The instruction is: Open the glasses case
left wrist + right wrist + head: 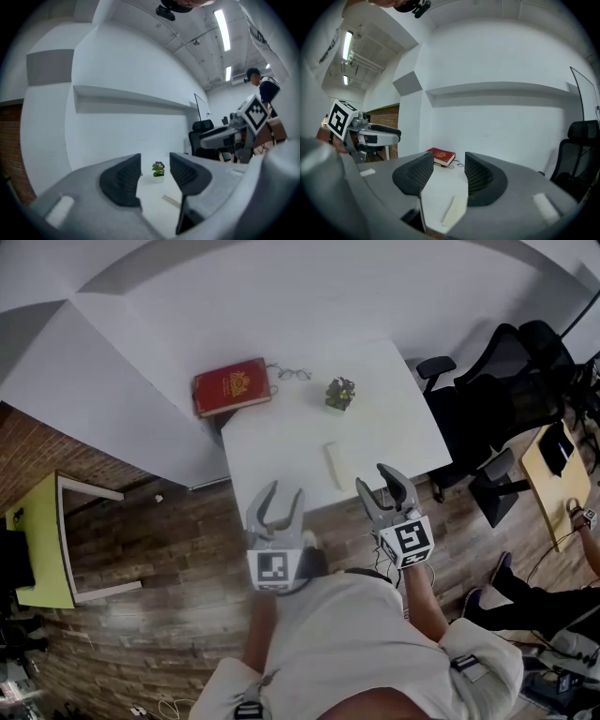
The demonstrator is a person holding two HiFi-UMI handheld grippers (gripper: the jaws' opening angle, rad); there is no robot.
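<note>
A cream-white glasses case lies closed near the front edge of the white table; it also shows low in the right gripper view and the left gripper view. My left gripper hovers at the table's front edge, left of the case, jaws open and empty. My right gripper hangs just right of the case at the table's front, also open with nothing between its fingers. Neither gripper touches the case.
A red book and a pair of glasses lie at the table's far side, with a small potted plant to their right. Black office chairs stand right of the table. A green table stands left.
</note>
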